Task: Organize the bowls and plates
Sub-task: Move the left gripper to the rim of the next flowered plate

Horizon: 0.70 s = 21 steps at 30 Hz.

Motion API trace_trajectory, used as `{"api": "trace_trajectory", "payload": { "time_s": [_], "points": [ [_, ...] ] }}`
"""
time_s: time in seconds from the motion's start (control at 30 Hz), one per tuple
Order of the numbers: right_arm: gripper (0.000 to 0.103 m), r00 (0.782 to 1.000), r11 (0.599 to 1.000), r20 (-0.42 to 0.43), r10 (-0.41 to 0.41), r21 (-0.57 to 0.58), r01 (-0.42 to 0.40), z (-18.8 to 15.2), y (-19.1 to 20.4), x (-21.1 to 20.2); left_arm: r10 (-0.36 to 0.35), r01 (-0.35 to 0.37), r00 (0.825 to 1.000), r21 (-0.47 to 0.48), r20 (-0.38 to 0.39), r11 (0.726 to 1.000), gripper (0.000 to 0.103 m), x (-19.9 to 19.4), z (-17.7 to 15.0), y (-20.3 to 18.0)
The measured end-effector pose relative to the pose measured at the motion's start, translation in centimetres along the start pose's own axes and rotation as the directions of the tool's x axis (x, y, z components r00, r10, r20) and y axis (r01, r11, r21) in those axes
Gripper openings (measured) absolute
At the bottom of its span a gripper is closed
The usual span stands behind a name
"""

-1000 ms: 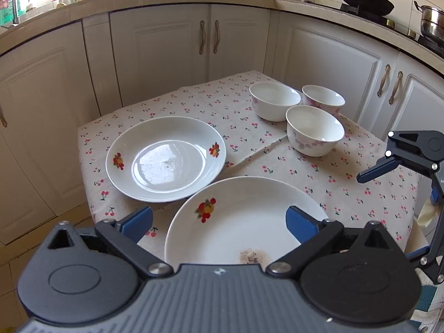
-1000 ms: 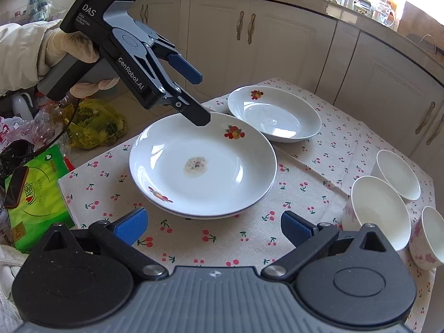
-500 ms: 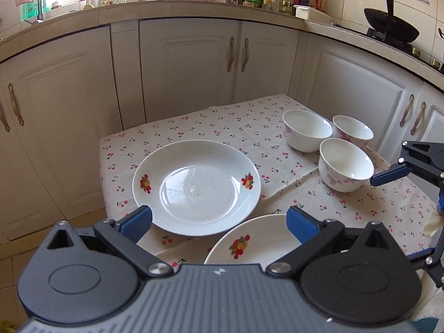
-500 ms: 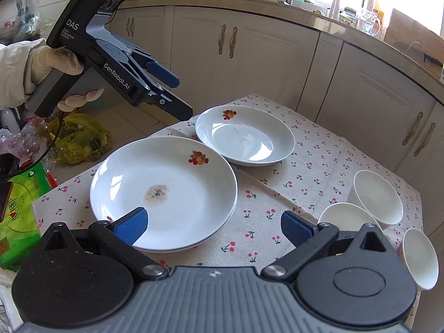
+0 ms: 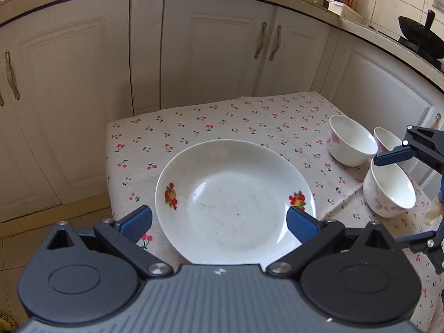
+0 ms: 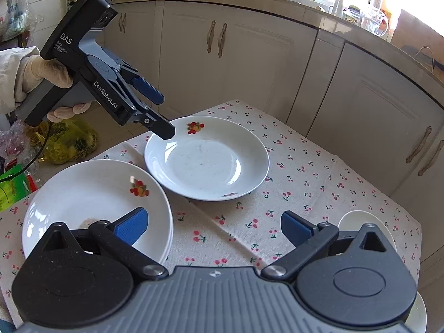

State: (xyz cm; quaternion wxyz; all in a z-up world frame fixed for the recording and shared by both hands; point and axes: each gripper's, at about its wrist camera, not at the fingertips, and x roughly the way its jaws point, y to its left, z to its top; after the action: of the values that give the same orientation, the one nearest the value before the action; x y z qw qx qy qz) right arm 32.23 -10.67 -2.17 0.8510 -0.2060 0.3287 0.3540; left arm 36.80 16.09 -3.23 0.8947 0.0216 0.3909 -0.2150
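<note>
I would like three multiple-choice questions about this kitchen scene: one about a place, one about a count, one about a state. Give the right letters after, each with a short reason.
1. In the left wrist view, where do the bowls stand from the plate?
A. to its left
B. to its right
C. inside it

2. How many bowls are on the cloth?
A. two
B. five
C. three

3. How is the left gripper?
A. open, holding nothing
B. shut on a bowl
C. shut on a spoon

Answers:
1 B, since all the bowls sit near the right edge of the cloth, apart from the plate.
2 C, since three white bowls show in a group in the left wrist view.
3 A, since its blue pads stand wide apart above the plate with nothing between them.
</note>
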Motion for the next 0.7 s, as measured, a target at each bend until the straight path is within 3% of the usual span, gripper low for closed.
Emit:
{"api": "trace_trajectory", "payload": {
  "time_s": [0.3,0.7],
  "points": [
    [0.103,0.996,0.998,-0.078,0.033,-0.057,-0.037,1.0,-2.5,5.4,-0.023,0.020,0.996,-0.036,-0.089,0.999,0.102,4.2,1.0,2.3],
    [0.103,0.980,0.988,-0.171,0.101,-0.099,-0.119,0.9,-3.7,10.0,-0.081,0.077,0.983,-0.032,-0.164,0.997,0.102,6.9,1.5,2.9]
  ]
}}
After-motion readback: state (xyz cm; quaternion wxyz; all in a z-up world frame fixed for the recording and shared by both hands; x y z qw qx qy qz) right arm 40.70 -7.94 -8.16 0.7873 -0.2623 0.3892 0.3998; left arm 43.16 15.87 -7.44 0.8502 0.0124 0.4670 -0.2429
